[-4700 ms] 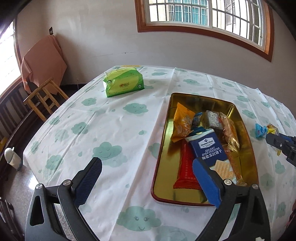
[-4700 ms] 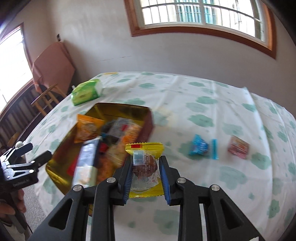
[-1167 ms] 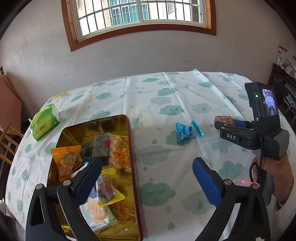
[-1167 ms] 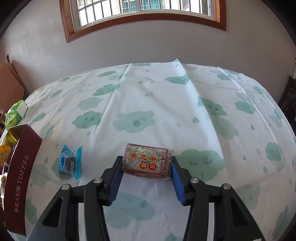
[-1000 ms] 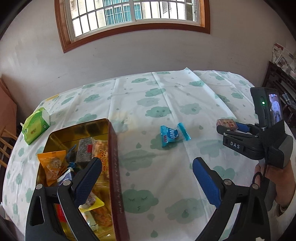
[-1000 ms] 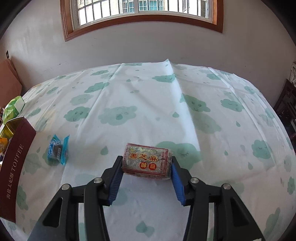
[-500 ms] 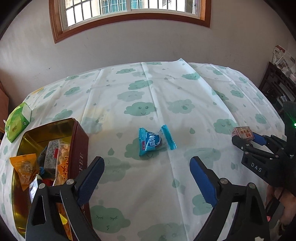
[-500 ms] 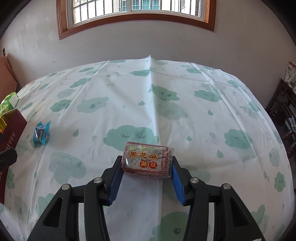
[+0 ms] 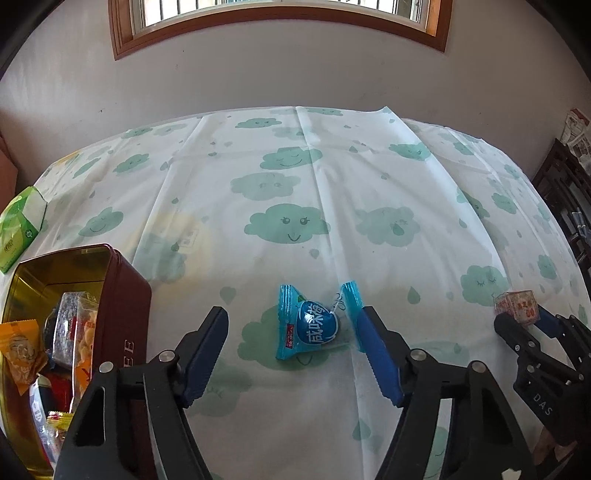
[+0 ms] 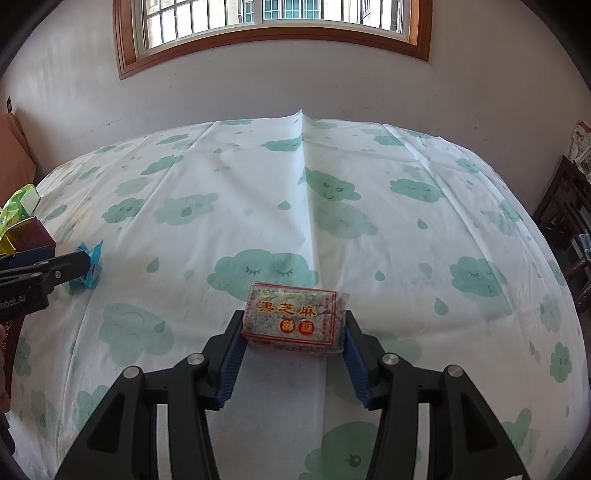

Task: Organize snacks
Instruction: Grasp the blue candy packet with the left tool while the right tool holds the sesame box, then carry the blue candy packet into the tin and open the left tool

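Note:
A blue wrapped candy (image 9: 310,326) lies on the cloud-print tablecloth (image 9: 280,206). My left gripper (image 9: 291,317) straddles it, pointing steeply down. Its jaws are closing; the right finger (image 9: 369,332) is at the wrapper's twisted end, while the left pad stands clear of the wrapper. My right gripper (image 10: 293,325) is shut on a black-sesame candy block (image 10: 295,319), held just above the cloth. In the left wrist view that block (image 9: 517,304) and the right gripper (image 9: 524,328) show at the right edge. A maroon toffee tin (image 9: 125,295) with a gold inside holds several snacks at the left.
A green tissue pack (image 9: 22,225) lies beyond the tin at the far left. Dark wooden furniture (image 10: 569,221) stands off the table's right side. A wall with a wood-framed window (image 10: 273,26) is behind the table.
My left gripper swung right from over the tin, sank to the blue candy and narrowed its jaws around it. The right gripper keeps its hold on the sesame block and has drifted slightly.

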Action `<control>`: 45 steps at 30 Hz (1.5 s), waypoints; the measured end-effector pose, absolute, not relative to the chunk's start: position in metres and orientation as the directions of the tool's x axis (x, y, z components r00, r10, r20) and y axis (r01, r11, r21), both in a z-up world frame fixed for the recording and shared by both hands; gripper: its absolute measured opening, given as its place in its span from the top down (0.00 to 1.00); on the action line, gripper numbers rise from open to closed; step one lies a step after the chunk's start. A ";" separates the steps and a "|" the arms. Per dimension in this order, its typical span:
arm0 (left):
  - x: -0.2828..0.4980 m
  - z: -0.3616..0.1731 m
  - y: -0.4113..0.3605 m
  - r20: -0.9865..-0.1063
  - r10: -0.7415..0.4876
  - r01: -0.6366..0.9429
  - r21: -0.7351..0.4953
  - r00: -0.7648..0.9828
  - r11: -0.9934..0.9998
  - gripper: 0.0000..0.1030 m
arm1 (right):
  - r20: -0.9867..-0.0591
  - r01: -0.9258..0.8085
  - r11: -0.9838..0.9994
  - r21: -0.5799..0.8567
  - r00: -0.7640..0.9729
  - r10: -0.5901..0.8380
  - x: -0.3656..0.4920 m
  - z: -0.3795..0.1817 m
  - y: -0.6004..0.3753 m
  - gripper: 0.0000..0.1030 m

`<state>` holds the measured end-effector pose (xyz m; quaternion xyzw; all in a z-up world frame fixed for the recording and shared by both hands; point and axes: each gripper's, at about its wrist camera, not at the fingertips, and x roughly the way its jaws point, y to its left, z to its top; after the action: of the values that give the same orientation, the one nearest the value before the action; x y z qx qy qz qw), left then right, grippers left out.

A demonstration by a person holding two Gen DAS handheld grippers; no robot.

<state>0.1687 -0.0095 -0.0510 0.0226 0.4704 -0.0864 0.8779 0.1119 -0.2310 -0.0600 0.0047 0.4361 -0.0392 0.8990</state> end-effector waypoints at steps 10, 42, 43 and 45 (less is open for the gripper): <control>0.168 -0.060 -0.017 -0.838 -0.183 0.207 -0.085 0.514 0.975 0.64 | -0.785 0.075 0.997 -0.026 0.616 -0.067 0.112 -0.060 -0.231 0.50; 0.106 -0.029 0.010 -0.822 -0.199 0.209 -0.100 0.533 0.973 0.81 | -0.784 0.074 0.997 -0.027 0.617 -0.067 0.112 -0.060 -0.231 0.50; 0.103 -0.027 0.012 -0.823 -0.189 0.206 -0.090 0.535 0.974 0.81 | -0.785 0.074 0.997 -0.027 0.616 -0.067 0.112 -0.061 -0.230 0.50; 0.098 -0.023 0.016 -0.823 -0.179 0.204 -0.078 0.539 0.976 0.81 | -0.784 0.074 0.997 -0.027 0.617 -0.067 0.112 -0.060 -0.231 0.50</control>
<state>0.0981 0.0159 -0.0233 0.0136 0.4676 -0.1092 0.8771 0.1119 -0.2307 -0.0605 0.0041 0.4361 -0.0392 0.8990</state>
